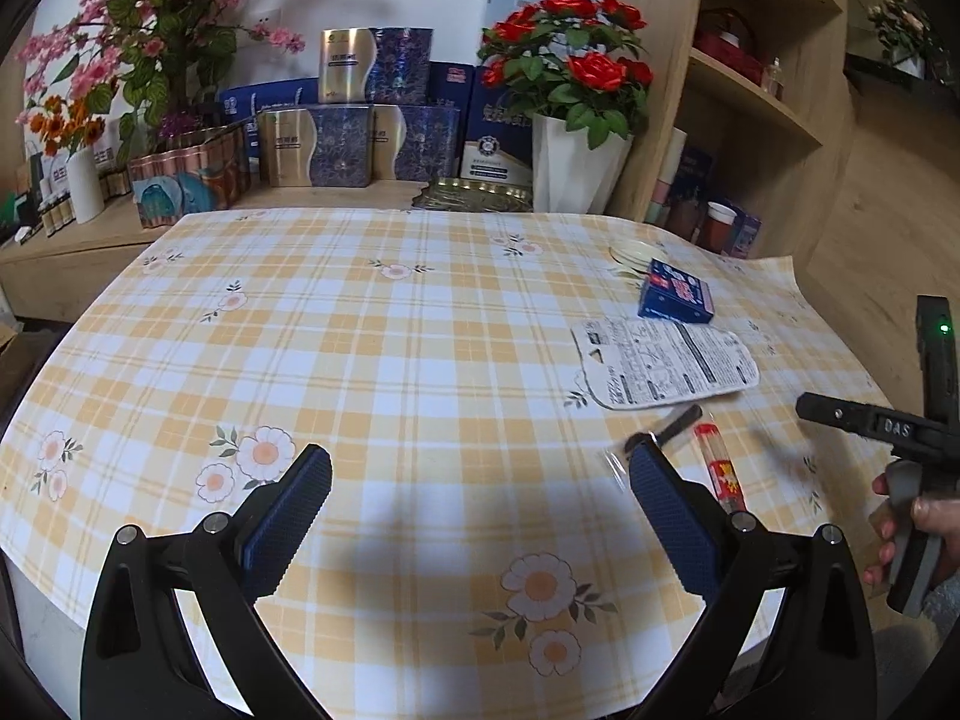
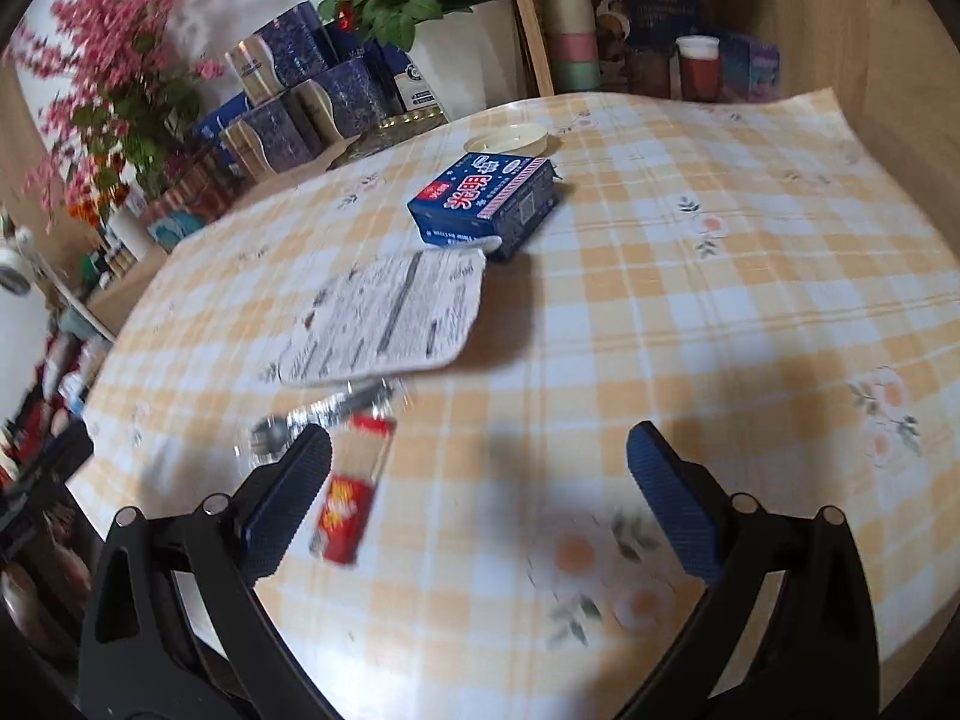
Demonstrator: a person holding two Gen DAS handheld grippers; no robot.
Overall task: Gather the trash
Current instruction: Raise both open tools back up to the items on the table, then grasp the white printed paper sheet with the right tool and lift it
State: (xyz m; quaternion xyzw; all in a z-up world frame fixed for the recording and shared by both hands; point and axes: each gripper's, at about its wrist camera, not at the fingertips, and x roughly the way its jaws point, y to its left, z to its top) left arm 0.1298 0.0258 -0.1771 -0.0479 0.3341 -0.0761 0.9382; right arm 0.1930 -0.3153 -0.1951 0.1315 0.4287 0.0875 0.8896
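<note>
Trash lies on the right of the checked tablecloth [image 1: 372, 360]: a blue box [image 1: 677, 299] [image 2: 486, 207], a white printed card [image 1: 663, 367] [image 2: 390, 321], a clear wrapper with a dark utensil [image 1: 672, 427] [image 2: 318, 417], and a red-and-clear tube [image 1: 720, 467] [image 2: 354, 489]. My left gripper [image 1: 480, 501] is open above bare cloth, its right finger beside the wrapper and tube. My right gripper [image 2: 479, 495] is open over the cloth, its left finger overlapping the tube's edge in view. Nothing is between either pair of fingers. A hand holds the right gripper's handle [image 1: 912, 516].
A shallow cream dish [image 2: 510, 138] sits behind the blue box. Beyond the table stand blue and gold boxes [image 1: 336, 138], a red rose pot [image 1: 570, 138], pink flowers [image 1: 150, 42] and a wooden shelf [image 1: 756, 90] with cups. The cloth's right edge overhangs.
</note>
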